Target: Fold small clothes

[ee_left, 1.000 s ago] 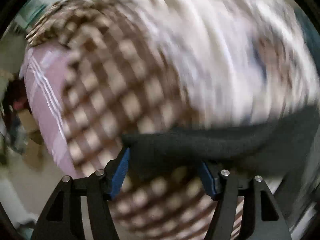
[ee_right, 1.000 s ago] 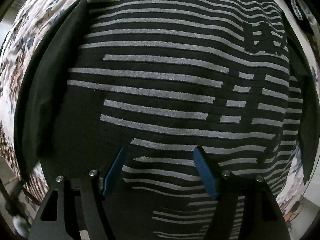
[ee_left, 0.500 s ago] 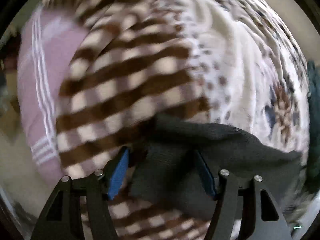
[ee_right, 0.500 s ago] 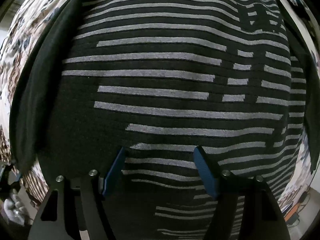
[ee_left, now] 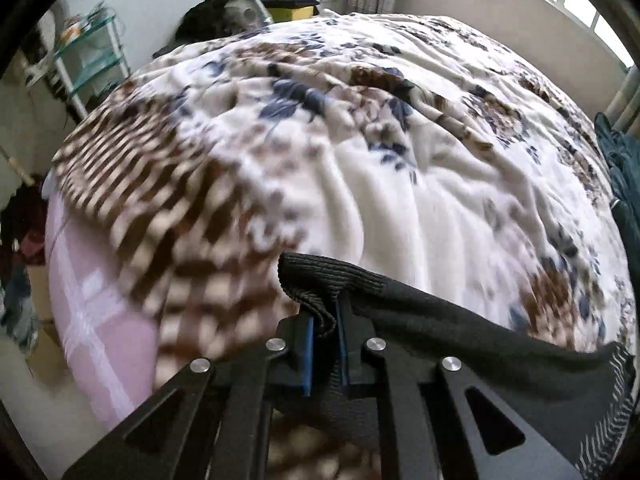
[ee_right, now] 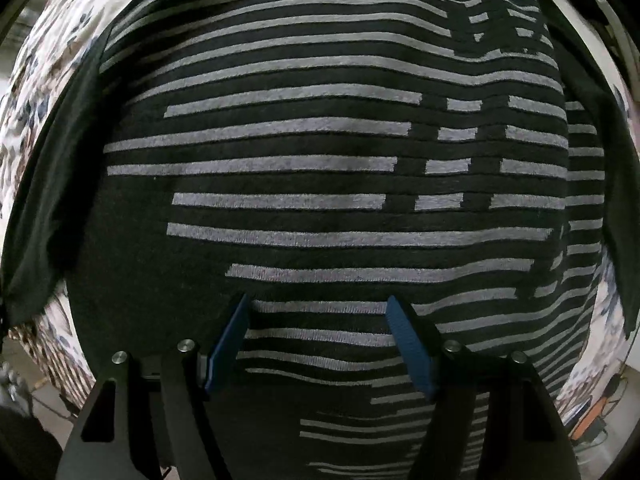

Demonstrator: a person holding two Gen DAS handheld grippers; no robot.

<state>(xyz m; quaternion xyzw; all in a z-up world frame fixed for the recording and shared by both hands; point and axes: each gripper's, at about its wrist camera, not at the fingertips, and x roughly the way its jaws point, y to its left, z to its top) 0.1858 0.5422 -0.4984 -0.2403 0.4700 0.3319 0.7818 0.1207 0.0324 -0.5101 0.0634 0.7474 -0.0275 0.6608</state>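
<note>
A black knitted sweater with grey stripes (ee_right: 320,160) lies spread flat on the bed and fills the right wrist view. My right gripper (ee_right: 318,312) is open just above its lower part, fingers apart and empty. In the left wrist view my left gripper (ee_left: 326,320) is shut on the ribbed black edge of the sweater (ee_left: 316,280), lifted off the bed. The rest of that black cloth (ee_left: 480,344) trails away to the lower right.
The bed carries a white floral blanket (ee_left: 380,140) with a brown checked border (ee_left: 140,168) and a pink sheet (ee_left: 80,300) at its left side. A glass shelf (ee_left: 88,52) stands at the far left. Dark teal clothes (ee_left: 620,168) lie at the right edge.
My left gripper has closed on the black sweater edge and lifted it, tilting up so the whole bed shows. My right gripper stayed open over the sweater, shifting only slightly.
</note>
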